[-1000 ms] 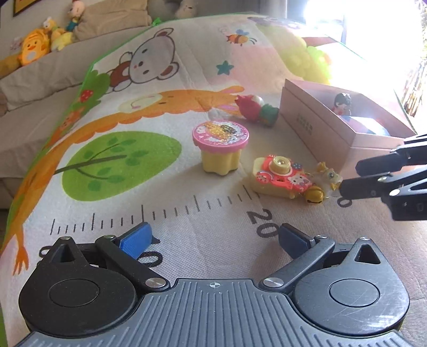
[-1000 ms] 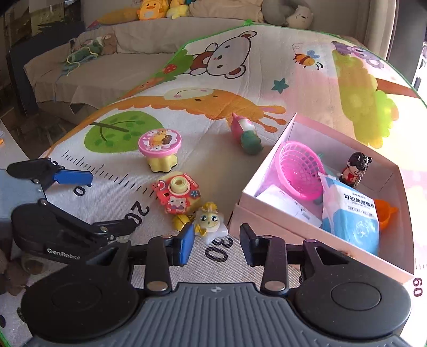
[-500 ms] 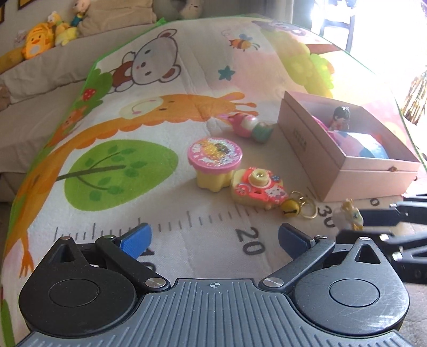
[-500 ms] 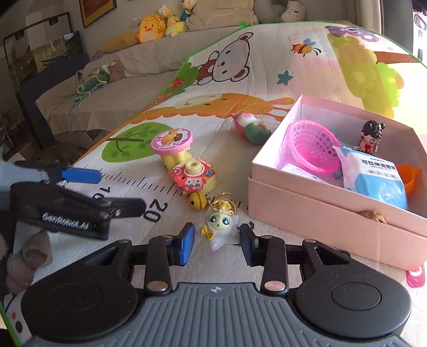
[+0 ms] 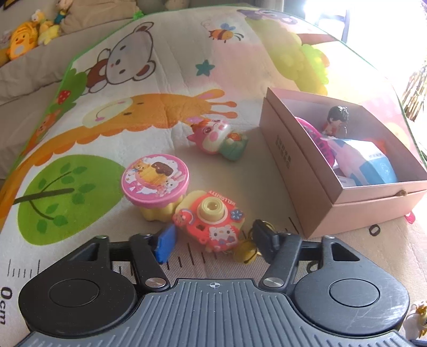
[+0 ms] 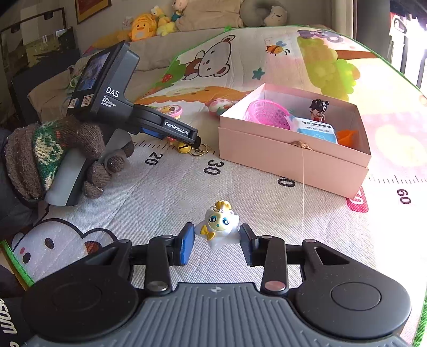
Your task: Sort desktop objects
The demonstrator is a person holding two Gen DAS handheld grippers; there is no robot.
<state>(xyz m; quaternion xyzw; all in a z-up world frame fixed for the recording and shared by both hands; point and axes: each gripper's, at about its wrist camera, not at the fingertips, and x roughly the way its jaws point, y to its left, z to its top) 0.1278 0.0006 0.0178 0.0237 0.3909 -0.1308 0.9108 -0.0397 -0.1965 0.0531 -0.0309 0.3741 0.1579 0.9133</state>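
Observation:
My left gripper (image 5: 213,240) is open with its jaws on either side of a red Hello Kitty toy camera (image 5: 210,224) that lies on the play mat, a yellow bell (image 5: 245,253) and ring attached. My right gripper (image 6: 217,240) is open around a small white star-shaped figure (image 6: 220,224) standing on the mat; the pads do not touch it. A pink open box (image 6: 291,157) holds a pink basket (image 6: 267,113), a wipes pack (image 6: 315,128) and a small doll (image 6: 317,108). The box also shows in the left wrist view (image 5: 301,170).
A pink-topped yellow toy table (image 5: 156,184) stands just left of the camera. A pink and green toy (image 5: 218,136) lies further back. The gloved hand with the left gripper's body (image 6: 106,88) is at the left. Plush toys (image 6: 144,25) sit on a sofa behind.
My left gripper moved forward and now brackets the toy camera. My right gripper pulled back from the box with the white figure between its jaws, which have widened.

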